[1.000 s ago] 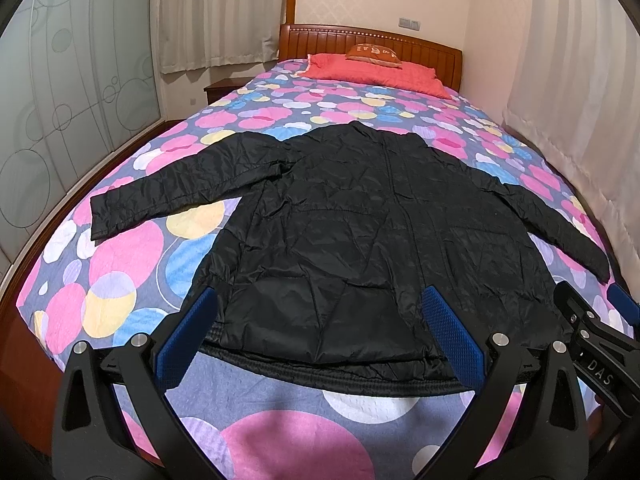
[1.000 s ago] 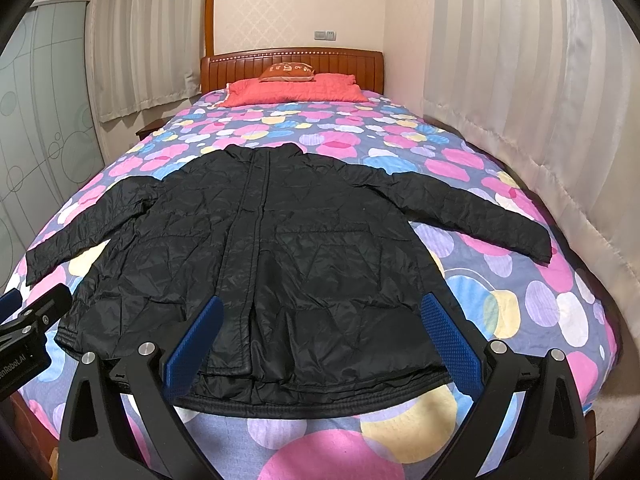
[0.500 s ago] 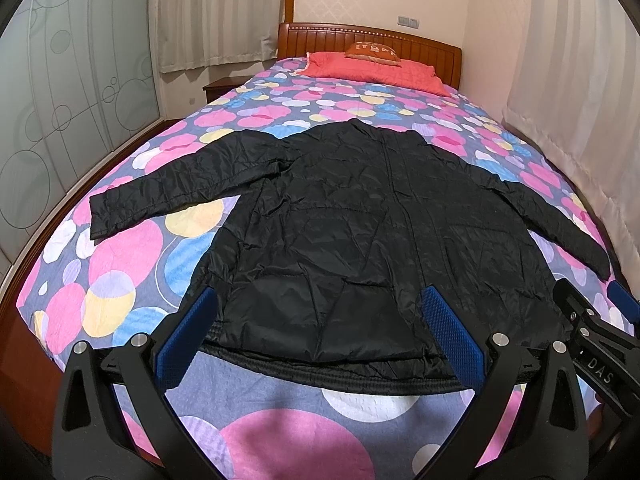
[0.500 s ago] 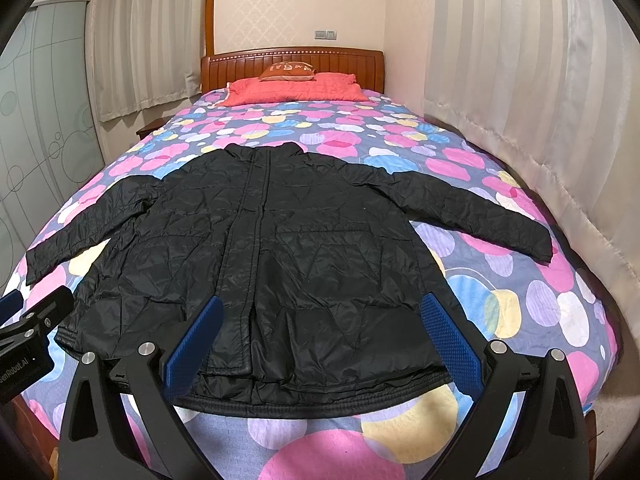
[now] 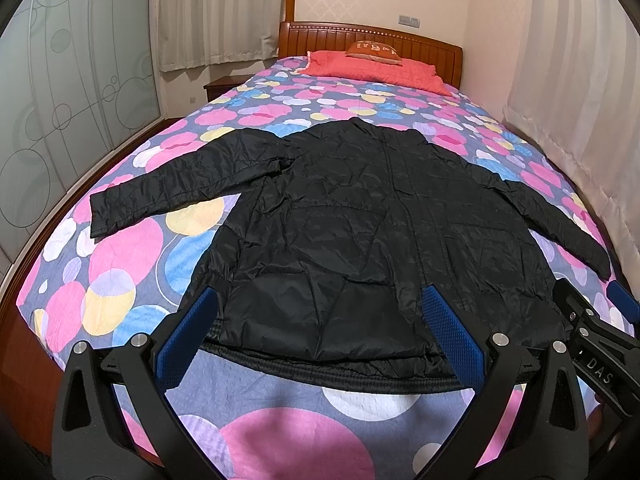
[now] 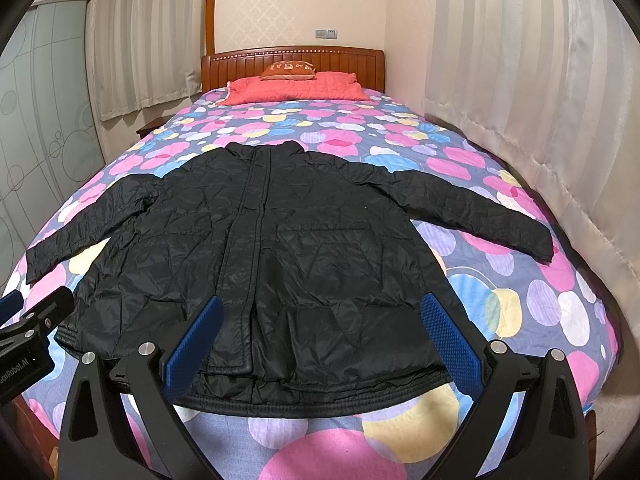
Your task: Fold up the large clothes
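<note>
A black quilted jacket (image 5: 360,216) (image 6: 280,248) lies flat on the bed, front up, collar toward the headboard, both sleeves spread out to the sides and hem toward me. My left gripper (image 5: 320,320) hovers over the hem's left half, open, with nothing between its blue pads. My right gripper (image 6: 320,324) hovers over the hem's right half, also open and empty. Each gripper shows at the edge of the other's view: the right gripper (image 5: 592,344) and the left gripper (image 6: 28,332).
The bed (image 5: 132,264) has a spread with coloured circles. A red pillow (image 5: 372,68) and a small cushion (image 6: 288,70) lie by the wooden headboard (image 6: 292,64). Curtains (image 6: 520,100) hang along the right; frosted sliding doors (image 5: 60,100) and a nightstand (image 5: 218,86) stand left.
Both grippers have barely shifted; the views drift very slightly. The jacket lies as before.
</note>
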Tool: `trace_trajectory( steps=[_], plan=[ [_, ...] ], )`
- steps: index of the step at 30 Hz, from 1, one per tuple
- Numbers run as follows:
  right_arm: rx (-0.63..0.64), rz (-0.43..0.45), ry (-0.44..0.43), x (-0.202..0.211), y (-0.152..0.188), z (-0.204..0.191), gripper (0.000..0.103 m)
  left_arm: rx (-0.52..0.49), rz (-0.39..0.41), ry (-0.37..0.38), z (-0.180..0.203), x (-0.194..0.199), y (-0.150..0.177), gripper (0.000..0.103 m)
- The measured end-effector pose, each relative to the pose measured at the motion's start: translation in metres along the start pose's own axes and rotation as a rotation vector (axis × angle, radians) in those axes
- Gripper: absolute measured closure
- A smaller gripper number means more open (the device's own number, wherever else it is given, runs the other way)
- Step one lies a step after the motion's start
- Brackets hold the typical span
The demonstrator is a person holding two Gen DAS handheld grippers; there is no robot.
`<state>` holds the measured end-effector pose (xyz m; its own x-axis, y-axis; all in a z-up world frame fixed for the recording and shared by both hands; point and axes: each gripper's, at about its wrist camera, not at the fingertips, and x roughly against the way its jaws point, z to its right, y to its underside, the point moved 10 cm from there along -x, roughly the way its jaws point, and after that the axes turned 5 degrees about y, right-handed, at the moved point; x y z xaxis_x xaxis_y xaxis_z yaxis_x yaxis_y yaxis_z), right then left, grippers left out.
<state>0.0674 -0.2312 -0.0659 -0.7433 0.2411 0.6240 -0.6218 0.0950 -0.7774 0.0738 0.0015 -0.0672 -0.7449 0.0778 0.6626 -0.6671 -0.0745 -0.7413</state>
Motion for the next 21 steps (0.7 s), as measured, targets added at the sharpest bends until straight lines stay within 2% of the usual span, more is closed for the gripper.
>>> trace_trajectory(
  steps=[21],
  plan=[
    [0.001, -0.001, 0.000, -0.0003, 0.0016, -0.0010, 0.005, -0.002, -0.003, -0.001, 0.0006, -0.0006, 0.0001, 0.002]
  ],
)
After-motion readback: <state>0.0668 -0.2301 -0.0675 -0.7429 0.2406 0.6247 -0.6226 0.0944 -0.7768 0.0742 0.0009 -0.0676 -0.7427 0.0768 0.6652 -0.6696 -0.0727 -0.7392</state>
